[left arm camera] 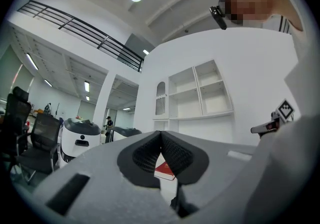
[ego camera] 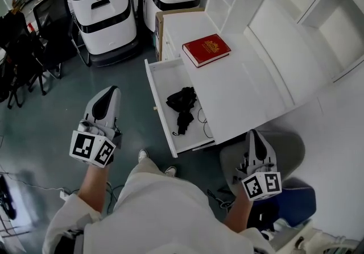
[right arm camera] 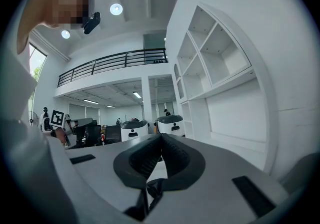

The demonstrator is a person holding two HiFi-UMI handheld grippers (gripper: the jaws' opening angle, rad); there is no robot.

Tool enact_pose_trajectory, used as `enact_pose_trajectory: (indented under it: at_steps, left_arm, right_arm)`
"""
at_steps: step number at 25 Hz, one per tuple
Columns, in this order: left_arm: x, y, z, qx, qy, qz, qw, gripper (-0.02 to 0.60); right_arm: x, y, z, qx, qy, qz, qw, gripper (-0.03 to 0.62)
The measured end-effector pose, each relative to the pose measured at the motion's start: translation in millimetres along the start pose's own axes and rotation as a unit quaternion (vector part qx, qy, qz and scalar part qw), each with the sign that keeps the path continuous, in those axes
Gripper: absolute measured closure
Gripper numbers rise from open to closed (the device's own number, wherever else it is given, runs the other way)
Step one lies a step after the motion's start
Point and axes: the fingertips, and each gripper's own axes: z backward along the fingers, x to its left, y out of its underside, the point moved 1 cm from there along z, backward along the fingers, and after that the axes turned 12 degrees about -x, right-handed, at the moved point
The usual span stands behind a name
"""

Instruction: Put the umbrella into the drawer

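The black folded umbrella (ego camera: pixel 183 105) lies inside the open white drawer (ego camera: pixel 157 99), its strap trailing toward the desk side. My left gripper (ego camera: pixel 107 93) hovers over the floor, left of the drawer front, with its jaws shut and nothing between them; in the left gripper view its pads (left arm camera: pixel 161 136) meet at the tips. My right gripper (ego camera: pixel 254 134) is at the desk's near edge, right of the drawer, apart from it. Its jaws (right arm camera: pixel 161 138) also look shut and empty.
A red book (ego camera: pixel 206 49) lies on the white desk (ego camera: pixel 250 88), with white shelving (ego camera: pixel 284 14) behind. Two white and black machines (ego camera: pixel 102 11) stand at the far end, with black office chairs (ego camera: pixel 48 31) to their left. A grey stool (ego camera: pixel 287 145) sits under my right gripper.
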Motion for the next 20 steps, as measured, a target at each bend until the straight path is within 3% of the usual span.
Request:
enact_pose_trajectory:
  at_steps: [4,10,20]
  left_arm:
    - [1,-12,14,-0.004,-0.012,-0.022,0.9997,0.568]
    - [-3,-23,20,-0.015,-0.015,-0.003,0.9998,0.568]
    - [1,-31,24,-0.021,-0.023,-0.013,0.9994,0.568]
  right_arm:
    - [-3,-7,5,0.0,0.006,0.011,1.0,0.594]
    - [-8,-8,5,-0.006,0.016,0.009,1.0,0.594]
    - [8,4,-14,-0.001,-0.011,0.005,1.0,0.594]
